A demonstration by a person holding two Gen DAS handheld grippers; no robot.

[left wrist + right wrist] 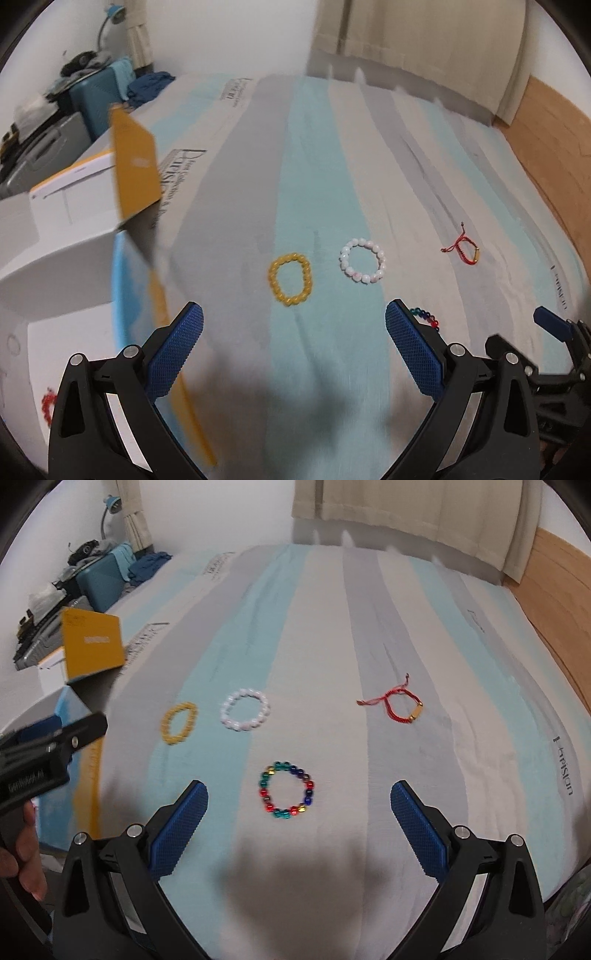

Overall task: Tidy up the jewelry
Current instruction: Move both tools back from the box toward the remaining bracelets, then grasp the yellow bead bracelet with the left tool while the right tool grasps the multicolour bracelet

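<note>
Several bracelets lie on a striped bed sheet (pixel 325 155). A yellow bead bracelet (pixel 290 279) (pixel 179 722) and a white bead bracelet (pixel 363 260) (pixel 245 709) lie side by side. A red cord bracelet (pixel 466 248) (pixel 400 706) lies to the right. A multicoloured bead bracelet (pixel 287 791) lies just ahead of my right gripper (pixel 299 801), which is open and empty. It peeks out behind the left gripper's right finger (pixel 424 317). My left gripper (pixel 294 325) is open and empty, just short of the yellow bracelet.
An open white box with a yellow lid (pixel 135 162) (pixel 92 648) stands at the left; a red bead item (pixel 48 404) lies inside it. A blue suitcase (pixel 99 579) and clutter stand beyond the bed. Curtains (pixel 406 506) hang at the back.
</note>
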